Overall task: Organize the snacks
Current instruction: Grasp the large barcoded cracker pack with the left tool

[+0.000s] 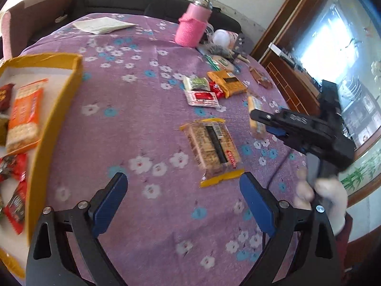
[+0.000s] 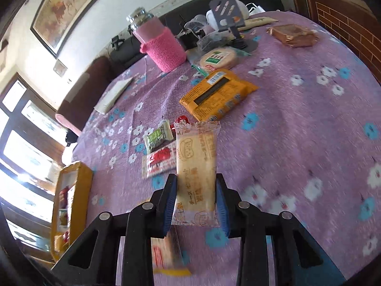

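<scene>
Currently cracker packet (image 2: 196,176) clamped mid-length by right gripper (image 2: 196,205); light, crinkly, brittle inside, gentle squeeze judged enough. Left gripper (image 1: 183,205) spread apart, unloaded above counter (image 1: 142,109).

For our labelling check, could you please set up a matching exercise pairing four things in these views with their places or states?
Things:
1. pale cracker packet
2. left gripper
3. orange cracker pack
4. pink bottle

Places or states:
A. lying inside the yellow box
B. standing upright at the far side of the table
C. open, holding nothing
D. clamped in the right gripper

Pairs: 1-D, 2-C, 3-A, 4-B
</scene>
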A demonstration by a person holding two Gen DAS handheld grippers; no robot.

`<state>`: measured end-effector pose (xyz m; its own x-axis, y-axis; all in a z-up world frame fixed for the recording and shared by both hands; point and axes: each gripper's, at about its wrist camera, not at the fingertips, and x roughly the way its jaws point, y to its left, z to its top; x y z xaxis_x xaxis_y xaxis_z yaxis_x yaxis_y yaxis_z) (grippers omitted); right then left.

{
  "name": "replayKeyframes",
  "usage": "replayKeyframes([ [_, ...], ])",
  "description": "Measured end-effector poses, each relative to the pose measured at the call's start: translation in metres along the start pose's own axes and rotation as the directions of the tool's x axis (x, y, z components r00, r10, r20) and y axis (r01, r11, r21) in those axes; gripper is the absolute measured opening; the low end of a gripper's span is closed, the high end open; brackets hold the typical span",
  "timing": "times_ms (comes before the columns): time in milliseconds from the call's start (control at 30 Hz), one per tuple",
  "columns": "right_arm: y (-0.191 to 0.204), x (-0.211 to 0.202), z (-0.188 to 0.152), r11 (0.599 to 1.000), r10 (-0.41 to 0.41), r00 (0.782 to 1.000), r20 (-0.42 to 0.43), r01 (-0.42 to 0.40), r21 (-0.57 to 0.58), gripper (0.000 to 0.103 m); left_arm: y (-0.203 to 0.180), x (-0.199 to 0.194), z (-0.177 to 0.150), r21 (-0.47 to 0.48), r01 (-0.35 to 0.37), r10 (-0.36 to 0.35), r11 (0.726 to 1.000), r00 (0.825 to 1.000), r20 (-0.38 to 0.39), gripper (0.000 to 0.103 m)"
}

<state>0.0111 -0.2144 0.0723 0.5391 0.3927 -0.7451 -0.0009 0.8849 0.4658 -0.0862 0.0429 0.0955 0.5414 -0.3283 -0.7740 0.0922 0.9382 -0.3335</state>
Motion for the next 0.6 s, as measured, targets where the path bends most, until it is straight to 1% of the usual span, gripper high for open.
replayKeyframes([
  [100, -0.01, -0.01, -0.005, 1.0, 0.006, 0.999, 0.037, -0.005, -0.016, 0.033, -0.018, 0.025, 0.009, 0.029, -0.019, 0.019, 0.999, 1.0, -0.012, 0.095],
  [200, -0.021, -0.011, -0.005, 0.999, 0.052, 0.997, 0.05, -0.052, 0.013, 0.033, -0.031, 0.053, 0.016, 0.059, -0.081, 0.084, 0.995, 0.995, -0.056, 0.095],
  [333, -0.027, -0.009, -0.008, 0.997, 0.071, 0.996, 0.045, -0.072, 0.027, 0.033, -0.041, 0.079, 0.021, 0.085, -0.143, 0.15, 0.986, 0.986, -0.074, 0.096],
  [400, -0.027, -0.008, -0.008, 0.996, 0.082, 0.996, 0.04, -0.084, 0.028, 0.033, -0.045, 0.084, 0.024, 0.089, -0.157, 0.163, 0.983, 0.985, -0.053, 0.096],
  [500, -0.024, -0.008, -0.009, 0.996, 0.09, 0.995, 0.039, -0.091, 0.019, 0.033, -0.053, 0.09, 0.028, 0.114, -0.167, 0.174, 0.979, 0.983, -0.052, 0.097],
  [533, -0.023, -0.008, -0.01, 0.996, 0.089, 0.995, 0.041, -0.09, 0.015, 0.033, -0.056, 0.094, 0.028, 0.131, -0.175, 0.184, 0.976, 0.981, -0.058, 0.096],
  [600, -0.021, -0.008, -0.011, 0.996, 0.088, 0.995, 0.043, -0.088, 0.007, 0.033, -0.064, 0.101, 0.025, 0.193, -0.211, 0.225, 0.958, 0.973, -0.053, 0.096],
])
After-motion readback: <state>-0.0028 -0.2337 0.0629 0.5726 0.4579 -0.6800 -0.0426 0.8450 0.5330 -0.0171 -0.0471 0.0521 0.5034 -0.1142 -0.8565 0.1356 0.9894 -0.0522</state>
